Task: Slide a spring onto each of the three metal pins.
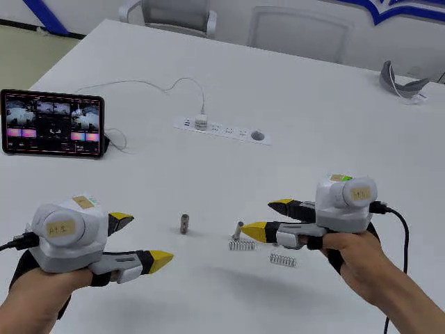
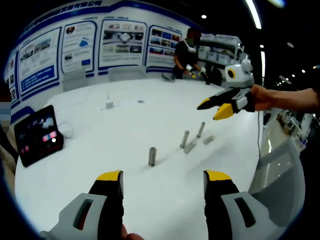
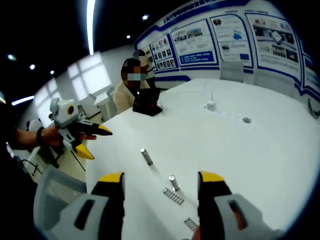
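metal pins (image 2: 152,156), three upright, two springs (image 2: 190,146) lying loose, left gripper (image 2: 163,176) and right gripper (image 3: 160,177) both released

This looks like an office meeting or demonstration room. A long white tabletop (image 1: 313,104) stretches away ahead of the fingers (image 2: 107,200), with a power strip (image 1: 221,129) lying on it and grey office chairs (image 1: 167,14) at its far edge. Beyond, blue-trimmed information posters (image 2: 120,42) line the wall under strip ceiling lights (image 2: 252,12). A tablet (image 1: 53,122) showing camera feeds stands well left of the fingers.
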A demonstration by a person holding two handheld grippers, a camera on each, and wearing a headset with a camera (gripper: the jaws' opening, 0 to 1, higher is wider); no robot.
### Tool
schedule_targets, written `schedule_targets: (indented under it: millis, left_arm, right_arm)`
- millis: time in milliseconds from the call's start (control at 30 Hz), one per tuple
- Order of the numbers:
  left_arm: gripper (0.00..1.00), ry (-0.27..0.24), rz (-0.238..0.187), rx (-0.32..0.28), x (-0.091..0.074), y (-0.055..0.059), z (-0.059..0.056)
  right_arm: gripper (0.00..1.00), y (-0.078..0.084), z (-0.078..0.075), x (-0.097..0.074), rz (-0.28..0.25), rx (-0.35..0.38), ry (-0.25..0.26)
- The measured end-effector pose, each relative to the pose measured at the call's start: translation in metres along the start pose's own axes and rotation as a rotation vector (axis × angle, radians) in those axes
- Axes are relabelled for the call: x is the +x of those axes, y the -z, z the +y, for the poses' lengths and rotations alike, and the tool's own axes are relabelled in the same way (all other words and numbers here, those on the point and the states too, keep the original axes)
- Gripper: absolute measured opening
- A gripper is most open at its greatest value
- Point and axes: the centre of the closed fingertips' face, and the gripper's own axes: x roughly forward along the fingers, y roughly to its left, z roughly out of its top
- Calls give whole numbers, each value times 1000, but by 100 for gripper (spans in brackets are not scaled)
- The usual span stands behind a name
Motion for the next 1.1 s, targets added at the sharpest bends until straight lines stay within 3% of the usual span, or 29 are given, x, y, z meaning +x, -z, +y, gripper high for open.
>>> schedule_targets:
  millis: [667, 1100]
  left_arm:
    - [67, 43, 18, 22, 17, -5, -12]
    - [67, 59, 19, 28, 26, -8, -17]
  right_arm:
    - [65, 32, -17, -45, -34, 83, 92]
    - [67, 37, -16, -67, -72, 107, 131]
